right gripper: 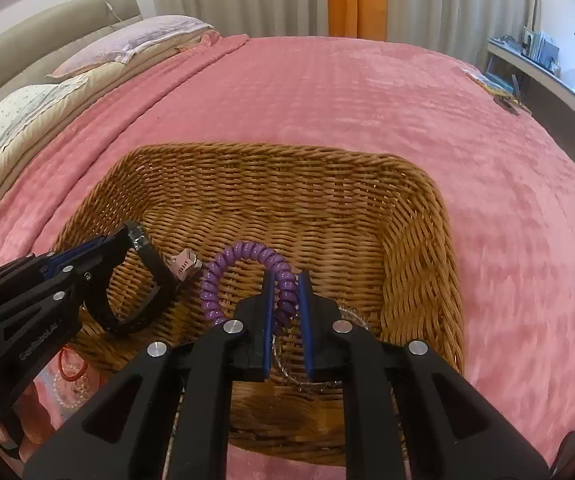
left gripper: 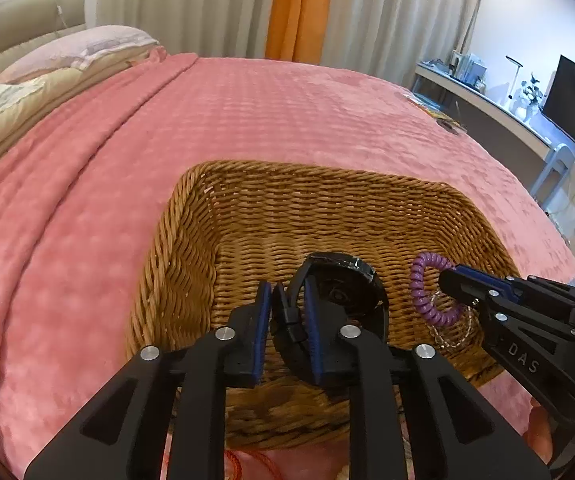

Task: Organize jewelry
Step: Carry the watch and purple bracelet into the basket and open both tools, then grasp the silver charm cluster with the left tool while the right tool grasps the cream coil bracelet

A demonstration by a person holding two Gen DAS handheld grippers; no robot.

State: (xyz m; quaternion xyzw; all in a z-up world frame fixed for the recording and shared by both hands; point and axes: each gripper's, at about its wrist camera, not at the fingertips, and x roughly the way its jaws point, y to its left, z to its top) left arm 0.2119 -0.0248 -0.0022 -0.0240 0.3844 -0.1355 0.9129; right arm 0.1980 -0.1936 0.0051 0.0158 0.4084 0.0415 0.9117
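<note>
- Woven wicker forms the rectangular basket (left gripper: 247, 216), which is set on the pink blanket (left gripper: 87, 208) of the bed, toward the bed's near edge and well short of its far edge by the curtains (left gripper: 215, 4).
- A black watch (left gripper: 339, 288) is seen over the basket floor, its strap lying between the blue pads of the left gripper (left gripper: 287, 308).
- The left jaws are parted only a little; whether the pads still press on the strap cannot be told with certainty, as a narrow gap shows on one side in the left wrist view.
- A purple spiral coil bracelet (right gripper: 247, 276) is clamped by the right gripper (right gripper: 287, 304), whose jaws are nearly closed on one side of the coil.
- A clear beaded bracelet (right gripper: 351, 316) is seen just under the right gripper, apparently hanging with the coil above the basket floor.
- In the right wrist view, a small pink clasp-like piece (right gripper: 185, 266) is seen at the end of the watch strap, just beside the coil.
- A red cord (right gripper: 72, 368) and another clear bead string (right gripper: 69, 394) are left on the blanket outside the basket's near left corner.
- Pillows (right gripper: 127, 40) are stacked at the head of the bed, along its left edge.
</note>
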